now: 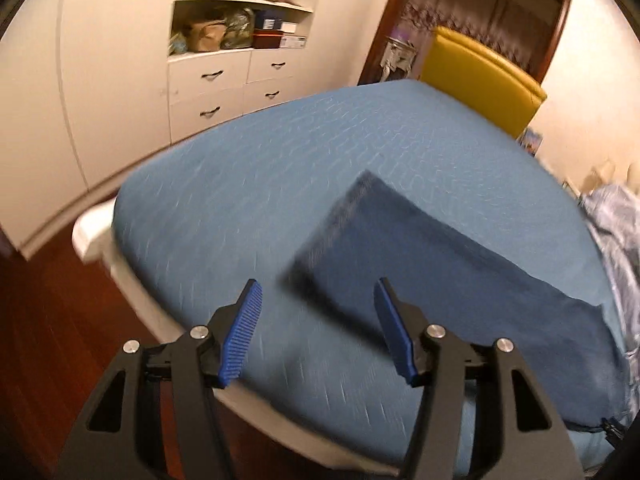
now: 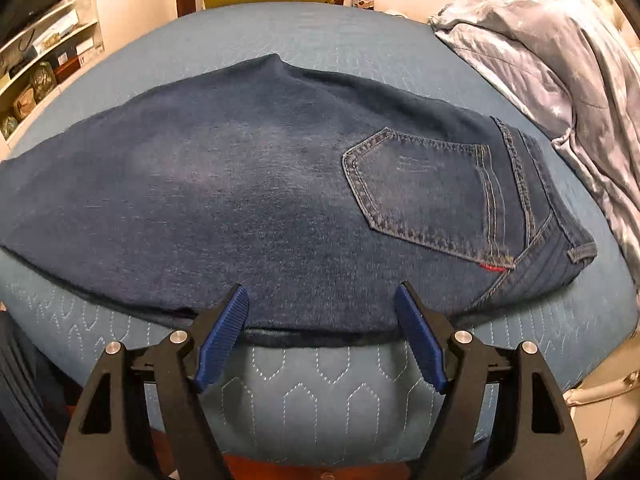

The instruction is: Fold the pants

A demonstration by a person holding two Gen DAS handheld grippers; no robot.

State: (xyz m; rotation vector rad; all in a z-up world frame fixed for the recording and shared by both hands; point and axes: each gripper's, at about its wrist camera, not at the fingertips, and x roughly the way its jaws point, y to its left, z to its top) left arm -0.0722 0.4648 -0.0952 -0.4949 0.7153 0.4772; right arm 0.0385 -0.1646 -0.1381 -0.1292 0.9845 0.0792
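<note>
Dark blue jeans (image 2: 256,200) lie flat on the blue quilted bed (image 2: 320,384), legs stacked, back pocket (image 2: 424,196) up at the right, waistband at the far right. My right gripper (image 2: 320,312) is open and empty, its tips at the jeans' near edge. In the left wrist view the leg end of the jeans (image 1: 420,264) lies to the right on the bed (image 1: 240,184). My left gripper (image 1: 318,304) is open and empty above the bed, near the hem corner. The view is motion-blurred.
A crumpled grey-blue duvet (image 2: 560,64) lies on the bed's right side. A yellow chair (image 1: 480,76) stands behind the bed. White drawers and shelves (image 1: 224,60) line the wall at left. Dark wooden floor (image 1: 52,320) shows beside the bed.
</note>
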